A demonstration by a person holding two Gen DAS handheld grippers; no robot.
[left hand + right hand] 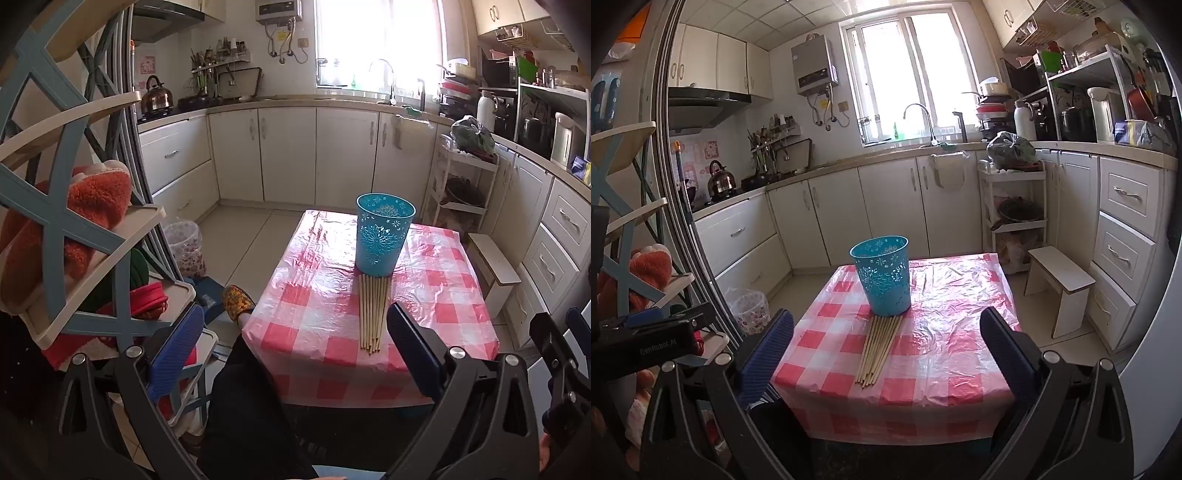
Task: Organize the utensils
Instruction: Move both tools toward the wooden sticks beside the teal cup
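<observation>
Both tongs spread wide, empty: left gripper [295, 354], branded "GenRobot.AI", right gripper [886, 354]; chopsticks [879, 349] against blue holder [882, 275] mid-tablecloth [960, 332].

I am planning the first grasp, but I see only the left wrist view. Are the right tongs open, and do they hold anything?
Observer: The right tongs are open and hold nothing.
Operator: Where do the chopsticks sit in the right wrist view?
Observer: The chopsticks lie on the table between the two fingers. Their near ends are a little left of centre and their far ends are at the foot of the blue cup.
</observation>
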